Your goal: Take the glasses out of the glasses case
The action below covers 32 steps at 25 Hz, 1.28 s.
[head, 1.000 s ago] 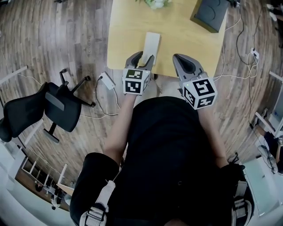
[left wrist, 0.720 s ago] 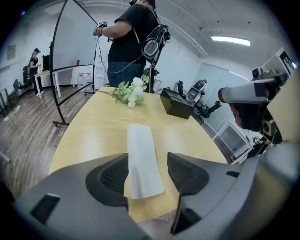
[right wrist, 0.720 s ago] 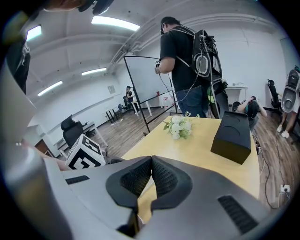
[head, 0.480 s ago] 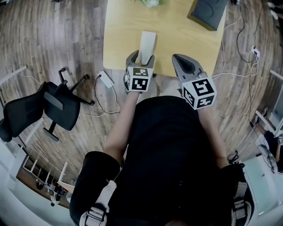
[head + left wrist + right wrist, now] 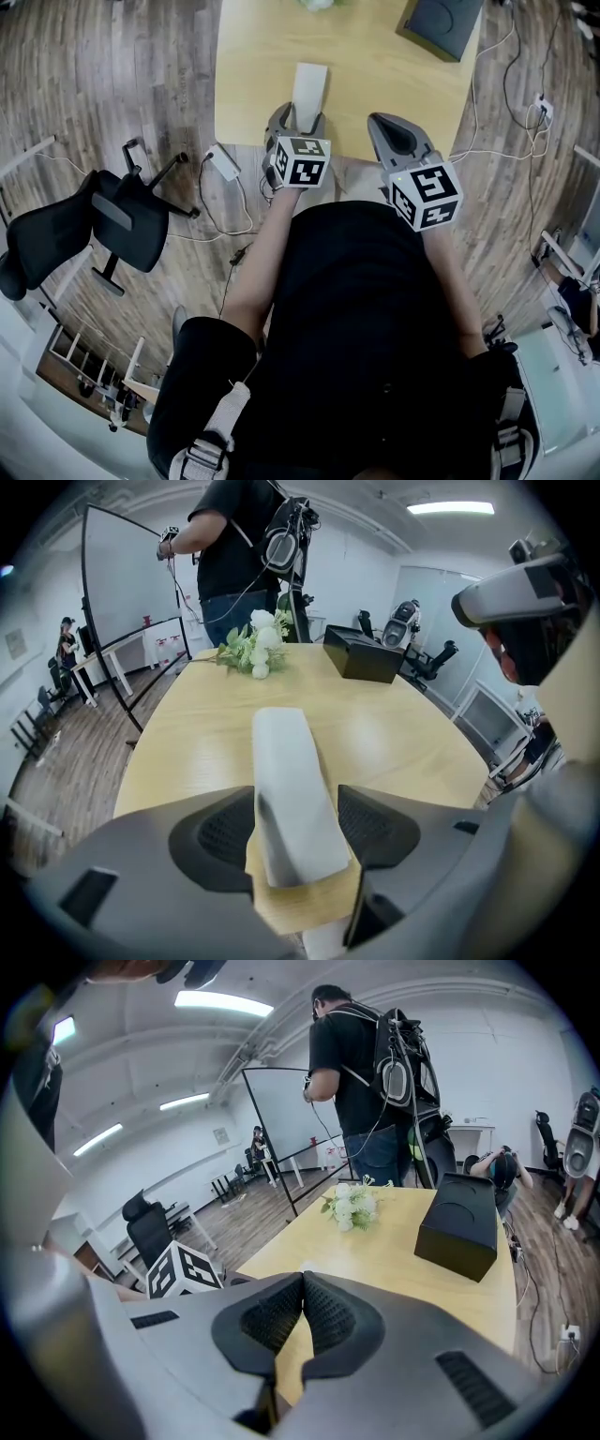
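Left hand-held gripper (image 5: 295,827) released, jaws just opened wide astride the near end of a long pale-grey rounded glasses case (image 5: 289,780) lying closed on the light yellow wooden bench (image 5: 187,733). Right hand-held gripper (image 5: 302,1312) clenched, empty, off to the case's right

The smooth oblong pale grey-white glasses case (image 5: 310,86) is plain and unpatterned. It lies on a light honey-yellow wooden table top (image 5: 253,75) with faint grain. The left gripper (image 5: 298,124) and right gripper (image 5: 391,129) have mid-grey plastic bodies with black, finely dotted pads (image 5: 375,827). The left marker cube (image 5: 302,161) and right marker cube (image 5: 425,195) are white with black square patterns. The rectangular box (image 5: 441,23) is matte black, and the flower bunch (image 5: 251,649) is white with green leaves. The plank floor (image 5: 112,94) is streaked grey-brown. The swivel office chair (image 5: 84,230) and the person's shirt (image 5: 366,319) are black.
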Available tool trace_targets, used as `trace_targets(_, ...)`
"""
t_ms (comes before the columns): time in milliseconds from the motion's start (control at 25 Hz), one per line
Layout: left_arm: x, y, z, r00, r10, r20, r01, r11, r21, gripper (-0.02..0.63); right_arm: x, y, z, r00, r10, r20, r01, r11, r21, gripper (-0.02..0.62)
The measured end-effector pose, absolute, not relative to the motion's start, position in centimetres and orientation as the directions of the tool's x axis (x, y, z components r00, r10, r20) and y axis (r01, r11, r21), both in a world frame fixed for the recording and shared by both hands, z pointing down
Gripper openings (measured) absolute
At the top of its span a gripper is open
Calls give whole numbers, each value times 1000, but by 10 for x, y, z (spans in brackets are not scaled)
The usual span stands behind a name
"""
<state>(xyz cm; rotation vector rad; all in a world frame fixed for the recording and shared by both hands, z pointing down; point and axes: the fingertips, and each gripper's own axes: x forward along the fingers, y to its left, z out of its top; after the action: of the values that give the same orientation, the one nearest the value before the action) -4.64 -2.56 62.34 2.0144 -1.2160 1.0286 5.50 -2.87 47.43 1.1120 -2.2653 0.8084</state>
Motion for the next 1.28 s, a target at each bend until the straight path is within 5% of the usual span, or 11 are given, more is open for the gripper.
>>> trace_targets(440,-51,-27,630,281,-455,845,-911,-403,87,268,54,-31,477,-555,-524,646,-817,490,-304,18)
trace_targets(1280,-62,-26,617,452,-417,788,-887,-304,348,249,27,-31,474,-569,-521,636,-805,512,-301,18)
